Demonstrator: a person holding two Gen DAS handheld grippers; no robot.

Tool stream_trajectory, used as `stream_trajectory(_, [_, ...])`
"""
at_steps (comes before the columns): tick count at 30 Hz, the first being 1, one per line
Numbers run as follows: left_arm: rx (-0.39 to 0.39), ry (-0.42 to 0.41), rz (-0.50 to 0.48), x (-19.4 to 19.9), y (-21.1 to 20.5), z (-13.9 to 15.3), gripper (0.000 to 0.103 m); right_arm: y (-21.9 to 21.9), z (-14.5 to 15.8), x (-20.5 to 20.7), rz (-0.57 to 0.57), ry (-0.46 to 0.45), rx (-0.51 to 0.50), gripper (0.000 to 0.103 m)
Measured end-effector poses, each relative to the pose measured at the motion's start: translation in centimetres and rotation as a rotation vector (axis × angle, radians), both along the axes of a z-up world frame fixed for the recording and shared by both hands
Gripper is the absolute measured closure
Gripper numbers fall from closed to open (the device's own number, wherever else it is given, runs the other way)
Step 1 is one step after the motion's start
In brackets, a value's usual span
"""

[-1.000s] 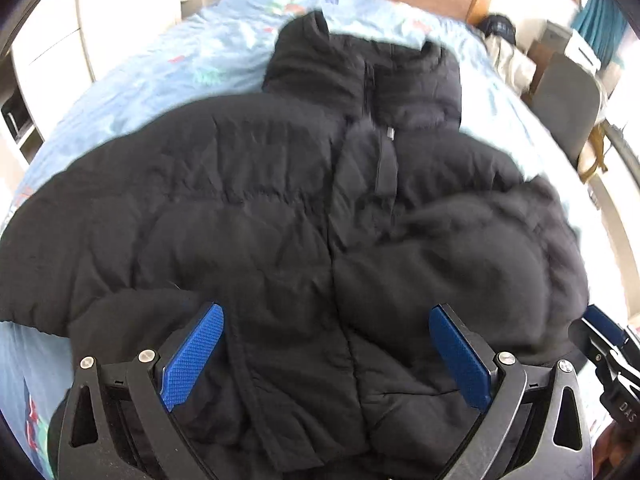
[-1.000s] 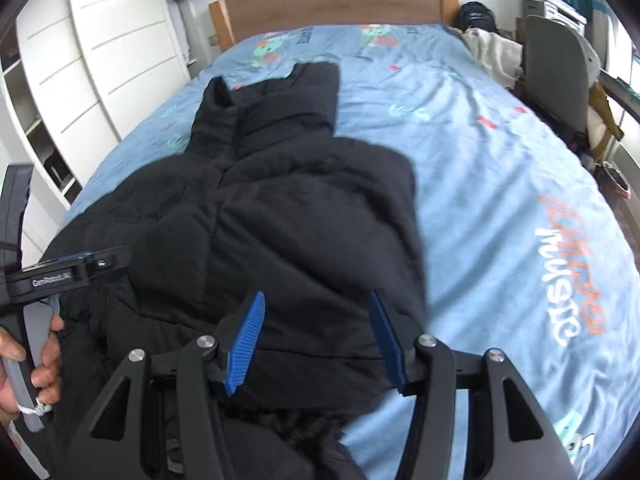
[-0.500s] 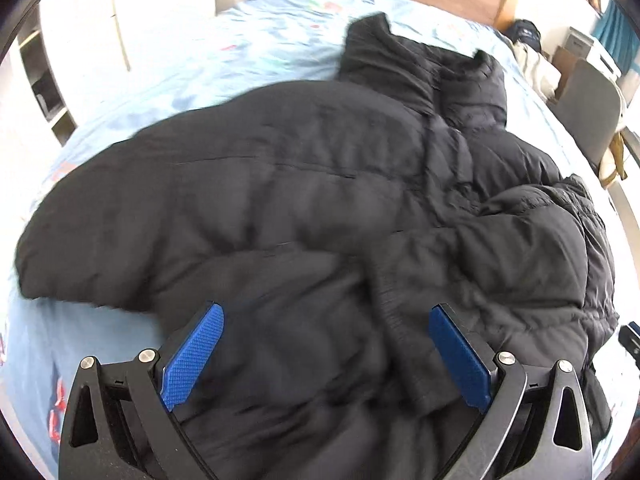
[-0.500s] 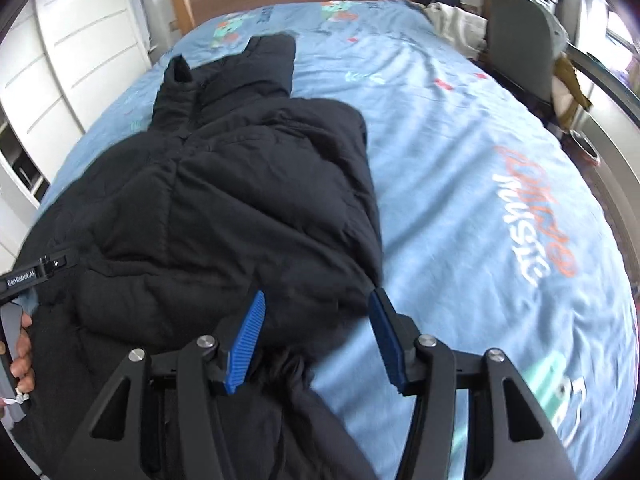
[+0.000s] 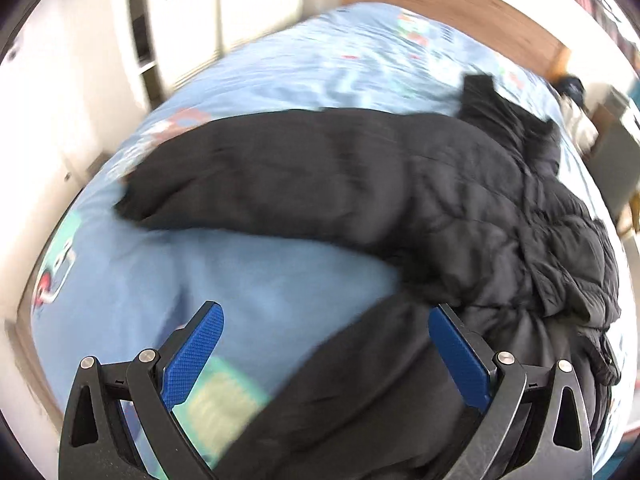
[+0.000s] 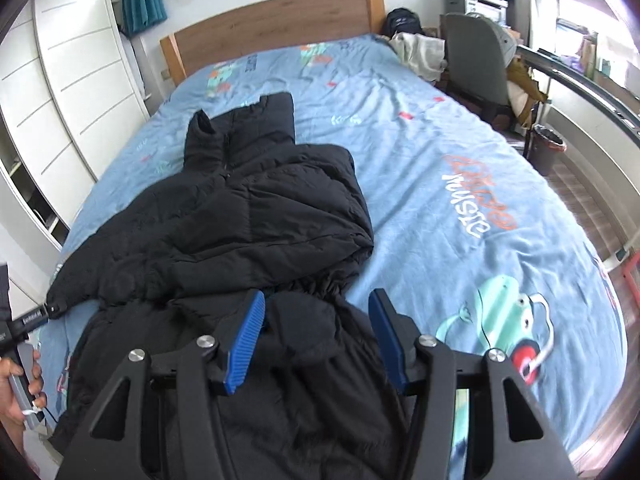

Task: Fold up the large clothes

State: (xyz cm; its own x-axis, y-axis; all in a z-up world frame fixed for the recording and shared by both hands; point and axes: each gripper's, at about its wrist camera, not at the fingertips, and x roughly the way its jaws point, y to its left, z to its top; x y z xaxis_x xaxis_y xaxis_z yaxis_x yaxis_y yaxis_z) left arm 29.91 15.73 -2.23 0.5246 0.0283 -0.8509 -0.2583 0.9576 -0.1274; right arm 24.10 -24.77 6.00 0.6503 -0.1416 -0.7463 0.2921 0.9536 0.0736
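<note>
A black puffer jacket (image 6: 248, 216) lies on the blue bed sheet (image 6: 460, 152), collar toward the headboard. One sleeve is folded across its body. The other sleeve (image 5: 248, 176) stretches out to the left, blurred in the left wrist view. My left gripper (image 5: 325, 312) is open wide above bare sheet and the jacket's lower edge, nothing between its pads. My right gripper (image 6: 318, 298) hovers open over the jacket's lower part, pads apart and not pressing on the cloth. A person's hand (image 6: 18, 376) holding the left gripper shows at the left edge of the right wrist view.
A wooden headboard (image 6: 272, 20) closes the far end. White wardrobes (image 6: 72, 92) line the left side. A grey chair (image 6: 472, 60), a bin (image 6: 548, 148) and a pile of clothes (image 6: 420, 52) stand to the right. The sheet's right half (image 6: 500, 260) bears only prints.
The left gripper has swept left, from over the jacket's body to over the outstretched sleeve and bare sheet. The right gripper has drawn back and risen, showing more bed. Both jaws kept their width.
</note>
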Motion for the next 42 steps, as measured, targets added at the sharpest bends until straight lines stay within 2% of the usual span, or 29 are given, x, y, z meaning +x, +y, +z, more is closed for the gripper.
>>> stream_trajectory(4, [-0.028, -0.020, 0.057, -2.2, 4.4, 0.1, 0.002, 2.6, 1.8, -1.6, 0.005, -0.018, -0.047, 0.050])
stream_trajectory(12, [-0.063, -0.019, 0.157, -4.7, 12.8, 0.0, 0.002, 5.5, 4.2, -2.9, -0.024, -0.077, -0.047, 0.050])
stream_trajectory(18, [-0.047, -0.014, 0.207, -5.0, 17.8, -0.1, 0.002, 6.7, 2.6, -2.3, -0.033, -0.041, -0.074, 0.050])
stream_trajectory(21, [-0.065, -0.006, 0.234, -4.4, 19.7, -0.7, 0.003, 6.5, 1.3, -1.6, -0.051, -0.026, -0.065, 0.050])
stream_trajectory(25, [-0.187, -0.018, 0.277, -2.9, 21.8, -2.4, 0.005, 6.3, -0.3, 0.0, -0.070, 0.000, -0.058, 0.050])
stream_trajectory(32, [-0.487, -0.033, 0.378, 0.4, 24.1, -7.1, 0.009, 6.0, -2.0, 2.4, -0.068, 0.038, -0.066, 0.050])
stream_trajectory(38, [-0.664, -0.044, 0.435, 3.0, 24.7, -10.3, 0.012, 5.1, -3.4, 3.6, -0.095, 0.068, -0.043, 0.050])
stream_trajectory(40, [-0.735, -0.049, 0.469, 3.6, 25.0, -11.4, 0.016, 5.0, -3.8, 3.8, -0.096, 0.075, -0.040, 0.050])
stream_trajectory(42, [-0.772, -0.054, 0.481, 4.2, 25.0, -12.0, 0.025, 5.2, -4.0, 4.1, -0.086, 0.086, -0.052, 0.050])
